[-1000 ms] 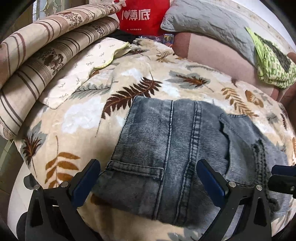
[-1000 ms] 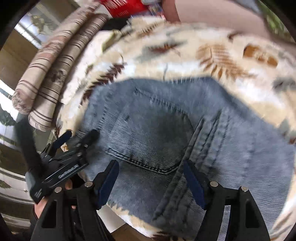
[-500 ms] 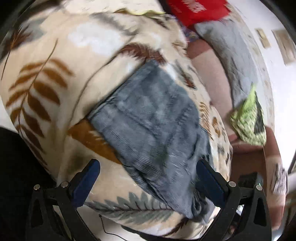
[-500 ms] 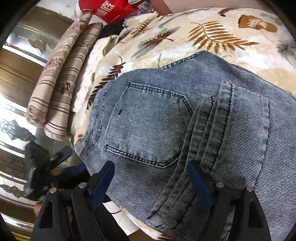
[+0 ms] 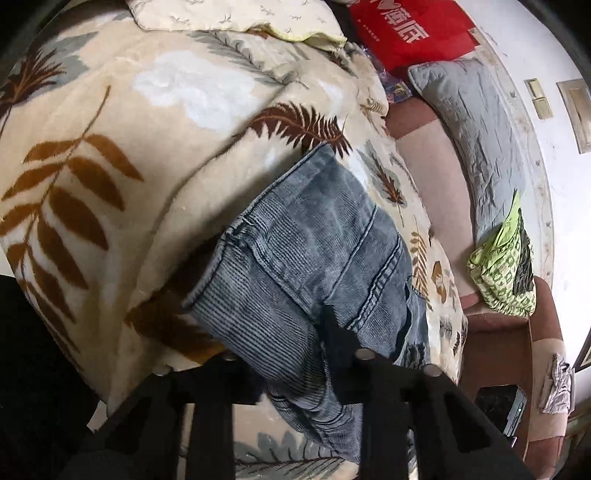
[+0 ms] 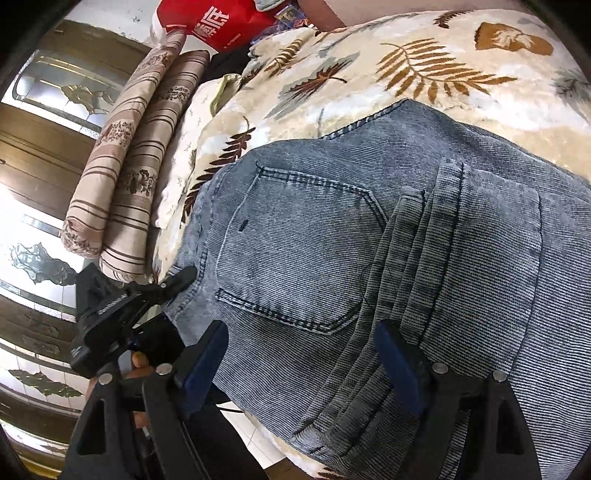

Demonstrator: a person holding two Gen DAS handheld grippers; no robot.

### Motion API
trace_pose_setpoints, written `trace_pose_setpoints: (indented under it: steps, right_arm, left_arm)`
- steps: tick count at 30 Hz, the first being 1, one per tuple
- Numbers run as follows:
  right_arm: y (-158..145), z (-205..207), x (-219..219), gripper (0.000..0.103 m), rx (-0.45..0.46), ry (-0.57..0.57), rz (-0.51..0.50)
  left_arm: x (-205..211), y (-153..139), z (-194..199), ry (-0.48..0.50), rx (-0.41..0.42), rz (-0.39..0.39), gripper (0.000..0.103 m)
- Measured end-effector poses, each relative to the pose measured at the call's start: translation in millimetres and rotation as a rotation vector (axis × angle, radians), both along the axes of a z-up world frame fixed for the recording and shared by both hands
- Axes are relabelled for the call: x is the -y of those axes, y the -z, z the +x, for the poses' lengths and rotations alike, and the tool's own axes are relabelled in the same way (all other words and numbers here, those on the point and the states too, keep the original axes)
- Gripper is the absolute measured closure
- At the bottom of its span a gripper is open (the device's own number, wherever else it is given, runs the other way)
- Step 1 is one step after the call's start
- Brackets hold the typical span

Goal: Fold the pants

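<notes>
Left wrist view: the folded pants [image 5: 317, 251] lie on a leaf-print blanket [image 5: 110, 155] that covers a bed or sofa; which one cannot be told. The left gripper [image 5: 295, 354] has its jaws closing, narrow now, with the near edge of the denim pinched between them and bunched up there. A red bag [image 5: 410, 33] and a grey pillow [image 5: 476, 136] lie beyond.

Right wrist view: the right gripper [image 6: 299, 365] hangs over the pants [image 6: 314, 251] with its jaws wide apart, the blue pads [image 6: 399, 369] just above the back pocket and the stacked folds. The pads press on nothing. The left gripper [image 6: 177, 280] meets the denim's edge at the left, a hand [image 6: 136, 365] behind it. A striped quilt [image 6: 140, 147] lies rolled beside the blanket.
</notes>
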State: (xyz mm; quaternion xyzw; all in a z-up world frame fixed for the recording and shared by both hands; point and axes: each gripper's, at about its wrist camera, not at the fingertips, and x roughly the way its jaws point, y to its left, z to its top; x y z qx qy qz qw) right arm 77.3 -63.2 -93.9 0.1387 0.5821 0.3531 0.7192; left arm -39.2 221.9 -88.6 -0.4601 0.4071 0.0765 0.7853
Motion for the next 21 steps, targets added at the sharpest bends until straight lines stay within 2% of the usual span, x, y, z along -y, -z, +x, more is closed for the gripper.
trace_pose_setpoints:
  steps: [5, 7, 9, 12, 15, 18, 21]
  right_arm:
    - [-3, 3, 6, 0.019, -0.033, 0.033, 0.033]
    - [-12, 2, 23, 0.019, -0.023, 0.091, 0.083]
    - [-25, -3, 51, 0.019, 0.008, 0.161, 0.127]
    - [-38, -16, 104, 0.019, 0.051, 0.266, 0.153]
    - [-37, -35, 159, 0.019, 0.052, 0.361, 0.16]
    - [-31, -57, 207, 0.019, 0.056, 0.459, 0.193]
    - [-24, -77, 258, 0.019, 0.053, 0.593, 0.254]
  left_arm:
    - [31, -43, 3, 0.06, 0.077, 0.252, 0.088]
    - [52, -68, 9, 0.107, 0.121, 0.372, 0.089]
    - [79, -95, 12, 0.17, 0.176, 0.49, 0.09]
    - [124, -126, 17, 0.268, 0.238, 0.616, 0.09]
    - [184, -150, 18, 0.401, 0.303, 0.74, 0.09]
    - [251, -152, 16, 0.557, 0.352, 0.838, 0.091]
    - [320, -124, 15, 0.736, 0.34, 0.878, 0.092]
